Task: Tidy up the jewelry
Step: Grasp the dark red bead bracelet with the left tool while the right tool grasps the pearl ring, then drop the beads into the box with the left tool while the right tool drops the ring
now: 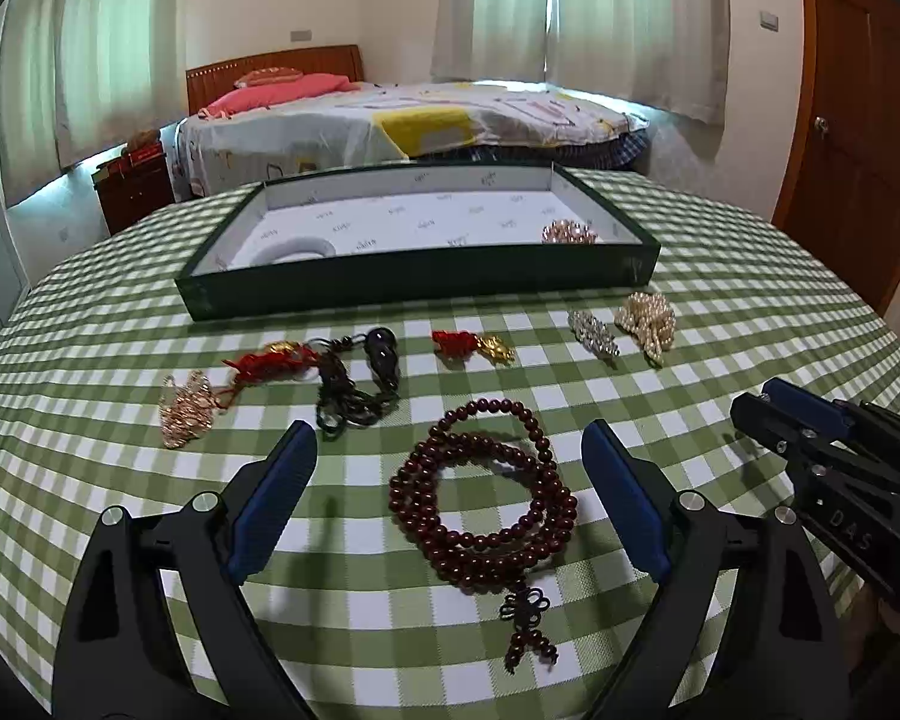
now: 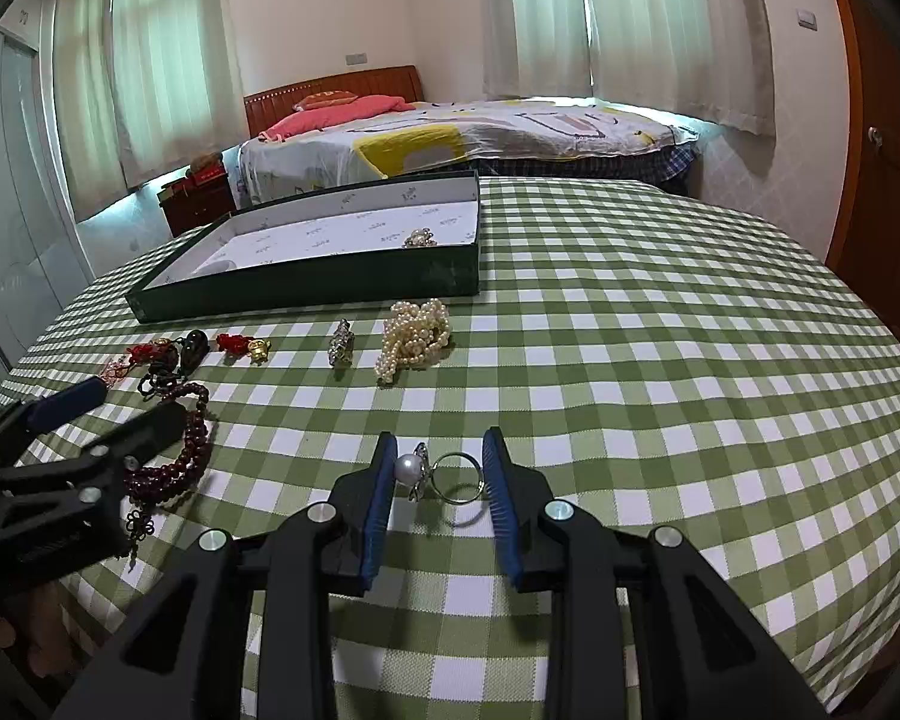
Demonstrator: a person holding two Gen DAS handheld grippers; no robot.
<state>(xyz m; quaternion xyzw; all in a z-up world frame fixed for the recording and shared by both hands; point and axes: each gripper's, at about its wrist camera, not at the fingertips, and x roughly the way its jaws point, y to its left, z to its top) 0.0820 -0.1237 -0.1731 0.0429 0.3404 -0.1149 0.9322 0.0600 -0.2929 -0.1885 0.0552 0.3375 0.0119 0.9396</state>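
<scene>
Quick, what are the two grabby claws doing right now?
Left gripper: open wide around the dark bead bracelet, not gripping it.
Right gripper: shut on the pearl ring.

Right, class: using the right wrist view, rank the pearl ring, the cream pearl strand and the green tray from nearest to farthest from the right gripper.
1. Pearl ring: sits between the fingers of the right gripper.
2. Cream pearl strand: mid-table, ahead and slightly left, just short of the tray.
3. Green tray: farthest, toward the back left of the table.
</scene>
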